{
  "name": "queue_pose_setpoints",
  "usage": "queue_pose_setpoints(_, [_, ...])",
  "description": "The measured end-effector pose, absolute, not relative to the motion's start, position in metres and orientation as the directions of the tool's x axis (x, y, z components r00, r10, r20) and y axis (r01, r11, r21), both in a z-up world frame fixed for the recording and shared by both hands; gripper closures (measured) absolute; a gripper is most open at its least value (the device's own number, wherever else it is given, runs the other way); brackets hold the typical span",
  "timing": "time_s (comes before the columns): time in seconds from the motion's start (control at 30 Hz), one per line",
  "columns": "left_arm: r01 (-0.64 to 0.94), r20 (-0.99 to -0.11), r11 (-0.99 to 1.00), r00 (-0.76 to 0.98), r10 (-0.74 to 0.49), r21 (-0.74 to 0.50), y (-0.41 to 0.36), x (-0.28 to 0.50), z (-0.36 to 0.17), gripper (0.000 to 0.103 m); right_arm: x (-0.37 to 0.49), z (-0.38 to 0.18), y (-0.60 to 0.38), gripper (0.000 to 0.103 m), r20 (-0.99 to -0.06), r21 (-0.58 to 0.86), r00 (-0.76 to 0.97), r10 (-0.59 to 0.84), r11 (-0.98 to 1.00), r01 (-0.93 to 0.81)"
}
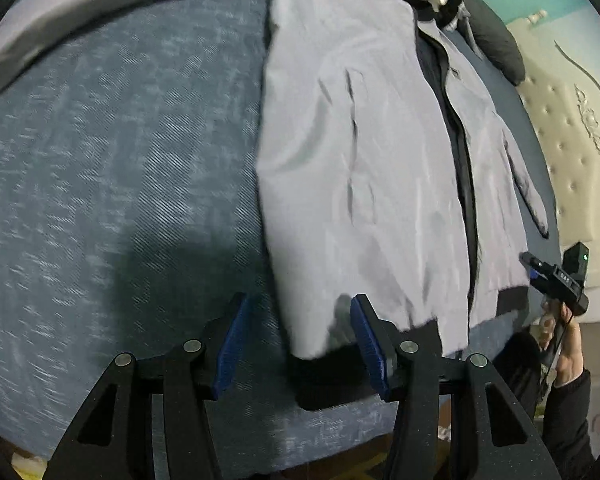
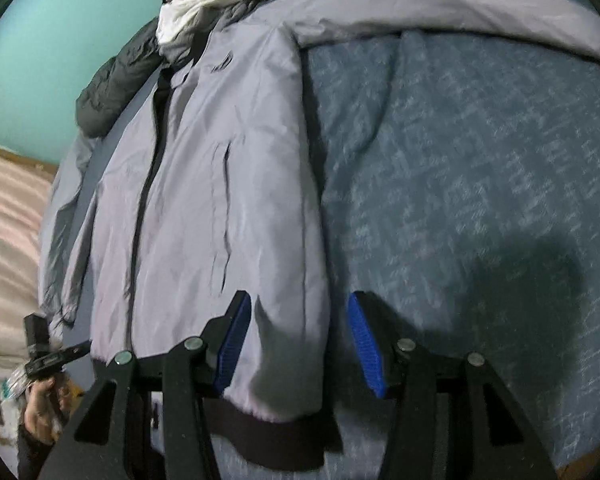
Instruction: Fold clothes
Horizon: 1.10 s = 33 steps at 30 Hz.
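Left wrist view: the left gripper (image 1: pixel 296 340) stood wide open, gripping nothing, its blue pads (image 1: pixel 232 344) straddling the black hem corner of the grey jacket (image 1: pixel 360 152).
Jacket: it lay front-up and spread flat on the blue bed cover (image 1: pixel 120 160), zip down the middle, likely laid out for folding.
Right wrist view: the right gripper (image 2: pixel 296 340) was equally open and empty, over the jacket's opposite hem corner (image 2: pixel 284 428).
Far end: a pile of other clothes (image 2: pixel 204 12) touched the collar.
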<state>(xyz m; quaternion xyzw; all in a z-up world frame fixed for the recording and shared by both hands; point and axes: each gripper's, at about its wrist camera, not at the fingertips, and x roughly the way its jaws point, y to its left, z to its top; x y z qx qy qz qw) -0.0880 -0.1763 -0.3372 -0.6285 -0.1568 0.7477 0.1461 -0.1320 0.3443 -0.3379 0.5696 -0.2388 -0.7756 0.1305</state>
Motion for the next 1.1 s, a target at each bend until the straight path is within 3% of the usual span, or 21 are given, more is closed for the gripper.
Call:
queue_pose_setpoints(0.03, [-0.028,-0.893,-0.907,-0.165,0.418,-0.42,-0.173,-0.086,-0.337,0.076,-0.129,-0.34,0.343,0.052,-0.817,0.532,-0.3,-0.492,-0.844,-0.067])
queue_pose_setpoints(0.1, [-0.043,-0.891,-0.905,-0.161,0.424,-0.422,-0.165,-0.082,-0.336,0.082,-0.125,-0.342,0.338,0.052,-0.814,0.542,-0.272,-0.513,-0.839,-0.043])
queue_pose_setpoints(0.13, [-0.05,-0.891,-0.904,-0.159,0.426,-0.424,-0.162,-0.08,-0.336,0.09,-0.123,-0.342,0.335,0.053,-0.813,0.547,-0.257,-0.522,-0.836,-0.031])
queue_pose_setpoints(0.17, [-0.057,-0.89,-0.903,-0.157,0.429,-0.425,-0.158,-0.078,-0.335,0.091,-0.121,-0.343,0.333,0.058,-0.811,0.552,-0.243,-0.532,-0.833,-0.019])
queue_pose_setpoints(0.2, [-0.064,-0.889,-0.902,-0.154,0.431,-0.427,-0.155,-0.076,-0.335,0.091,-0.119,-0.343,0.33,0.077,-0.802,0.565,-0.234,-0.549,-0.825,-0.001])
queue_pose_setpoints(0.23, [-0.068,-0.885,-0.899,-0.159,0.437,-0.432,-0.152,-0.074,-0.331,0.092,-0.116,-0.339,0.33,0.087,-0.792,0.576,-0.24,-0.562,-0.817,0.014])
queue_pose_setpoints(0.43, [-0.084,-0.853,-0.871,-0.175,0.491,-0.484,-0.145,-0.059,-0.307,0.092,-0.11,-0.296,0.343,0.093,-0.778,0.56,-0.286,-0.559,-0.824,0.087])
queue_pose_setpoints(0.63, [-0.093,-0.872,-0.877,-0.105,0.479,-0.471,-0.142,-0.051,-0.327,0.092,-0.106,-0.277,0.363,0.093,-0.806,0.523,-0.275,-0.524,-0.848,0.085])
queue_pose_setpoints(0.8, [-0.042,-0.884,-0.888,-0.088,0.459,-0.457,-0.154,-0.049,-0.34,0.091,-0.105,-0.308,0.358,0.093,-0.847,0.494,-0.203,-0.492,-0.869,0.043])
queue_pose_setpoints(0.87, [-0.037,-0.883,-0.888,-0.095,0.459,-0.457,-0.159,-0.049,-0.335,0.087,-0.105,-0.309,0.359,0.088,-0.849,0.492,-0.206,-0.486,-0.87,0.026])
queue_pose_setpoints(0.9, [-0.031,-0.881,-0.887,-0.104,0.462,-0.461,-0.162,-0.05,-0.332,0.087,-0.106,-0.306,0.361,0.081,-0.855,0.481,-0.212,-0.473,-0.877,0.016])
queue_pose_setpoints(0.93, [-0.025,-0.878,-0.885,-0.113,0.465,-0.465,-0.165,-0.05,-0.329,0.086,-0.106,-0.304,0.363,0.066,-0.861,0.468,-0.219,-0.458,-0.884,0.007])
queue_pose_setpoints(1.0, [-0.023,-0.878,-0.891,-0.158,0.451,-0.454,-0.175,-0.053,-0.316,0.074,-0.106,-0.294,0.369,0.053,-0.858,0.46,-0.257,-0.445,-0.888,0.001])
queue_pose_setpoints(1.03, [-0.015,-0.874,-0.888,-0.175,0.454,-0.459,-0.182,-0.054,-0.31,0.064,-0.106,-0.286,0.373,0.053,-0.847,0.465,-0.29,-0.447,-0.885,0.006])
queue_pose_setpoints(1.1, [0.012,-0.868,-0.889,-0.222,0.444,-0.458,-0.198,-0.058,-0.299,0.062,-0.106,-0.271,0.381,0.053,-0.817,0.487,-0.35,-0.458,-0.873,0.008])
